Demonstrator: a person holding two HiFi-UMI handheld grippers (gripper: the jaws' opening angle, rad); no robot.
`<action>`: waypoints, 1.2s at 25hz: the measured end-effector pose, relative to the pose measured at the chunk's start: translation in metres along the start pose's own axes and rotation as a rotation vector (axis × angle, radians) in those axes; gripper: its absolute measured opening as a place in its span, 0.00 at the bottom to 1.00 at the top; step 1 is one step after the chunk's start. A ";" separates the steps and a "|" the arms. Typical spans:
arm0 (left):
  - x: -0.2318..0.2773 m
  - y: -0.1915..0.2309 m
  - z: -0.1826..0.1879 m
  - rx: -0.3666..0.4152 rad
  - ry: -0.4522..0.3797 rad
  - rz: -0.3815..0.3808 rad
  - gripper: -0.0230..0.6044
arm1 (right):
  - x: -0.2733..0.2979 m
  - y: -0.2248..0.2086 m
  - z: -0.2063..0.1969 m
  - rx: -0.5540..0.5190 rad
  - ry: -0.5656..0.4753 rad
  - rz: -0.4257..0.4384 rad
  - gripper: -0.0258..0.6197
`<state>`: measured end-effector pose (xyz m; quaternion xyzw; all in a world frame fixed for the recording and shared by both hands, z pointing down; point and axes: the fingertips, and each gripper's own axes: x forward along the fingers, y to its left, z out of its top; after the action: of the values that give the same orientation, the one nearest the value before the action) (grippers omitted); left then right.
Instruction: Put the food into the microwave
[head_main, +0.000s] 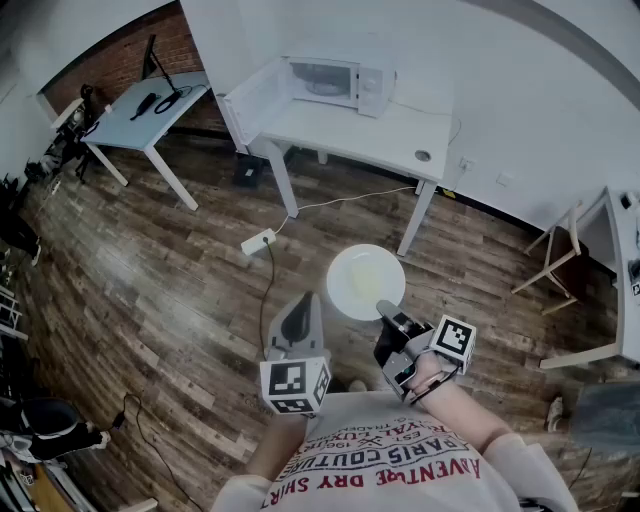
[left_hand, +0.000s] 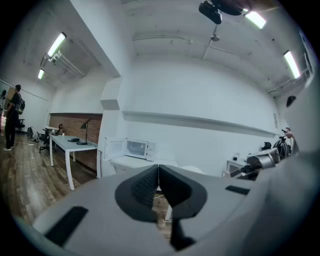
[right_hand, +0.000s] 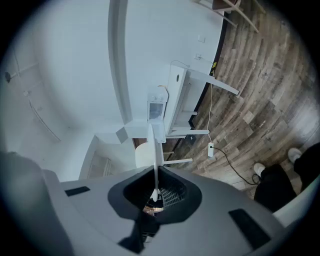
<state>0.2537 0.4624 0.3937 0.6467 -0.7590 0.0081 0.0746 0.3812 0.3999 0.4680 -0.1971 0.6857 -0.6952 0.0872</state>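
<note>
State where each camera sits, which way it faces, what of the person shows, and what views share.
Head view: on the head, looking steeply down at the floor; shirt, forearms, left tongs and right tongs holding the plate show.
Left gripper view: on the left tongs, facing the microwave; its shut, empty tongs show.
Right gripper view: on the right tongs, rolled sideways, facing the microwave; tongs clamp the plate's rim.
Shared: all three show the microwave.
</note>
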 end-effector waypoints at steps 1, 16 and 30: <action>-0.001 0.000 0.001 0.002 0.000 -0.001 0.05 | 0.000 0.001 -0.002 0.001 0.000 -0.001 0.07; 0.007 -0.004 -0.002 0.035 0.016 -0.050 0.05 | 0.006 0.003 0.002 -0.026 -0.026 -0.006 0.07; 0.065 0.026 -0.014 0.019 0.076 -0.087 0.05 | 0.058 0.007 0.034 -0.070 -0.050 -0.045 0.07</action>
<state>0.2200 0.4045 0.4176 0.6789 -0.7268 0.0366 0.0977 0.3411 0.3452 0.4690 -0.2328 0.7028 -0.6673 0.0819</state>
